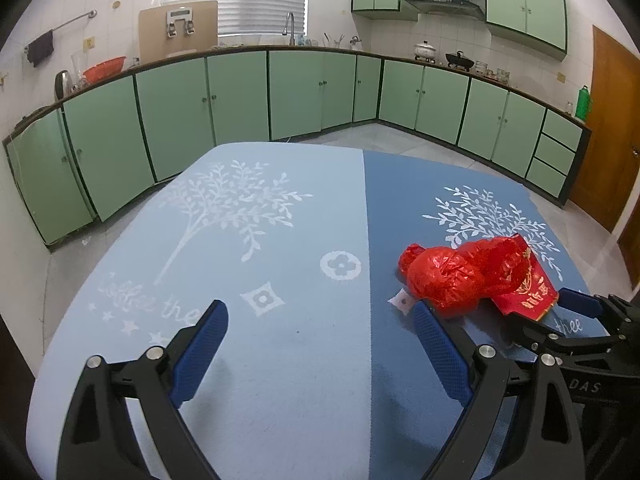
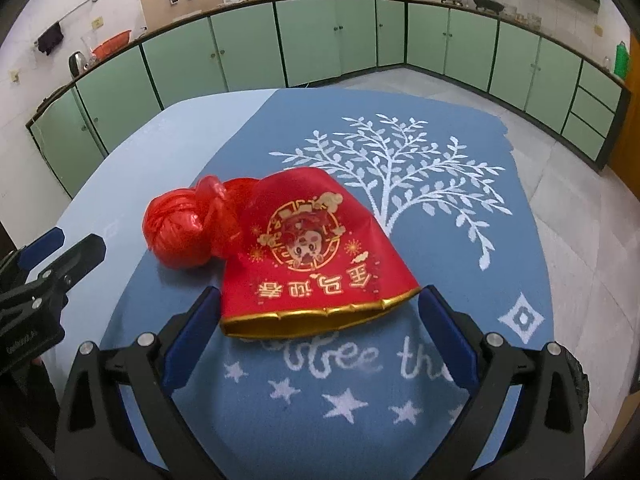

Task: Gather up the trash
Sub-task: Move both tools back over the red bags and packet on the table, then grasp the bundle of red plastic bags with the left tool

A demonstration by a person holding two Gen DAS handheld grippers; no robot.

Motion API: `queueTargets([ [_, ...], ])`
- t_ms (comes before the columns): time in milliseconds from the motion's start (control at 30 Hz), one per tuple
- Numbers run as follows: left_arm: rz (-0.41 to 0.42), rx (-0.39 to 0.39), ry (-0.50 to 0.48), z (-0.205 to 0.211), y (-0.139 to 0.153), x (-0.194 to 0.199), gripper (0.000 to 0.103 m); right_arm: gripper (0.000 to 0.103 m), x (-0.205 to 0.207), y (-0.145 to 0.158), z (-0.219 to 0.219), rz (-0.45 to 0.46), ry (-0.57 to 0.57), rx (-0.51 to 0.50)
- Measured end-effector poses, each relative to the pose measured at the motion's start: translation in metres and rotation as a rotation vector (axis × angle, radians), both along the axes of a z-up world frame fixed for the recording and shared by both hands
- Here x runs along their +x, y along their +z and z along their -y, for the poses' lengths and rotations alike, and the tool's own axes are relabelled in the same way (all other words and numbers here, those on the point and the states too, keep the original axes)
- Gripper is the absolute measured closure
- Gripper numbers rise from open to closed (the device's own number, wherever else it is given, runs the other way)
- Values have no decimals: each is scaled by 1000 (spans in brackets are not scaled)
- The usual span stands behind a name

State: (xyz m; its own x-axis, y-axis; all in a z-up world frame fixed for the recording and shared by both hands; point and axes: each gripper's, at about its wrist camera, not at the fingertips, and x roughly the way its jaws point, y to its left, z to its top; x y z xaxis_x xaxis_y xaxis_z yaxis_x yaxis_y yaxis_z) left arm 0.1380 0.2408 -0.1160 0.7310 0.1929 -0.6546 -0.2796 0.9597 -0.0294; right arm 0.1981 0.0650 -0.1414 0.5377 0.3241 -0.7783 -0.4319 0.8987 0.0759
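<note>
— What's the room?

— A kitchen: green cabinets run along the far walls, a wooden door at right. Nearer, a table under a two-tone blue cloth with white tree prints.

— And the trash?

— A red bag with a gold rim, knotted to a crumpled red bundle, lies on the darker right half.

— The tongs?

— Right gripper is spread wide around the bag's near rim; left gripper is apart too, empty, left of the bundle.

— Any difference between views?

— Only the left view shows a small white scrap beside the bundle.
</note>
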Motion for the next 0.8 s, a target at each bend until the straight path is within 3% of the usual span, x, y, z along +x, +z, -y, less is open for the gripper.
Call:
queueTargets([
  [67,-2,-2,0,-1,-1,1,11,12,1,-1,0,-10,8,10],
  [100,-3,-4,1,-1,-2,1,11,26,3,-2,1,-17,15,19],
  [133,-4,-5,1,-1,-2,1,11,31,4,-3,2,-29,21,29],
  [300,-7,-3,-3,0,-3,3,11,40,6,-2,7,-40,14,61],
  [433,-8,-3,-4,2,-4,3,11,40,4,0,14,-35,-4,83],
  [567,-9,-4,-5,2,-4,4,11,55,1,4,20,-11,-10,91],
  [733,-7,-5,-17,8,-4,5,11,55,0,4,30,-22,-32,93],
  [800,-8,-5,-22,10,-4,5,11,42,-2,5,34,-23,-48,94],
])
